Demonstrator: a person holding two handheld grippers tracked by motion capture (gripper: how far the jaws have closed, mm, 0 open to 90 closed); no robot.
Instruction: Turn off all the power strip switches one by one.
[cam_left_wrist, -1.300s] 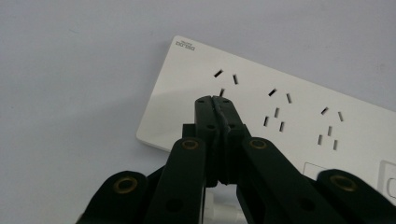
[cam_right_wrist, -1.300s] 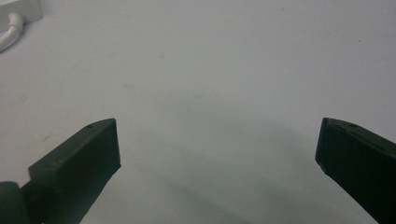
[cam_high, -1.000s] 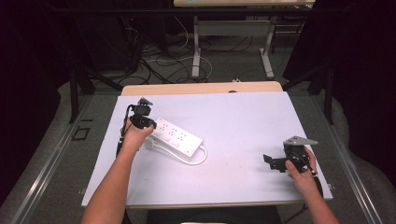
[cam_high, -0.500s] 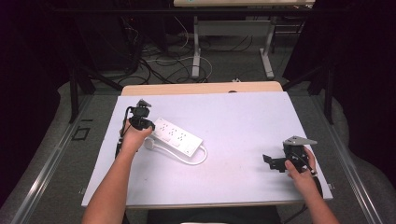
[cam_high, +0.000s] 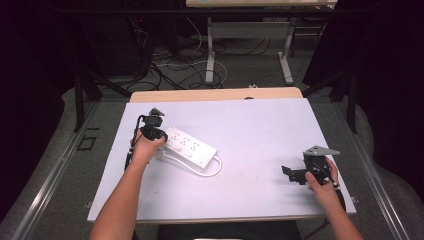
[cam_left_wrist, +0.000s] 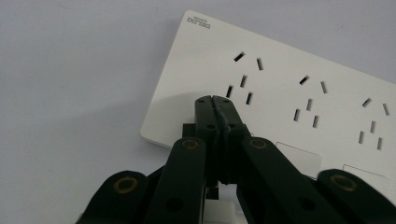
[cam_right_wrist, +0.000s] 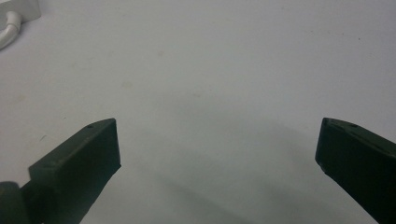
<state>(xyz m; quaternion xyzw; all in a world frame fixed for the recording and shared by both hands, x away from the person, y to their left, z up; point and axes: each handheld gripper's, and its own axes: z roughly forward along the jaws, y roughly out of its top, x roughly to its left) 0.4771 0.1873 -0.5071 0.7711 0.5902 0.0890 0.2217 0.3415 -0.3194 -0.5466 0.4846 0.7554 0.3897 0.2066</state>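
White power strip (cam_high: 191, 146) lies on the left half of the white table (cam_high: 250, 130), angled, cord (cam_high: 207, 171) looping off its near end. Left gripper (cam_high: 151, 125) sits at the strip's far-left end; in the left gripper view its jaws are pressed fully together, tips resting on or just over the strip's top face (cam_left_wrist: 289, 88) beside the first socket group. Nothing is visibly between the jaws, apart from a thin sliver at the seam too small to identify. Looks like it is pinning or nudging the strip rather than grasping it.

To do this step well, probably: keep the closed tips flat on the casing near the end, press straight down so the strip doesn't pivot, stay clear of the socket slots, and avoid dragging the cord loop.

Right gripper (cam_high: 300, 174) is well apart, near the table's right front edge, held by the right hand (cam_high: 322, 187). Its jaws are spread wide in the right gripper view (cam_right_wrist: 215, 149), with bare table between them, holding nothing and touching nothing. A corner of the strip and the cord (cam_right_wrist: 9, 32) show at the top left of that view, far off.
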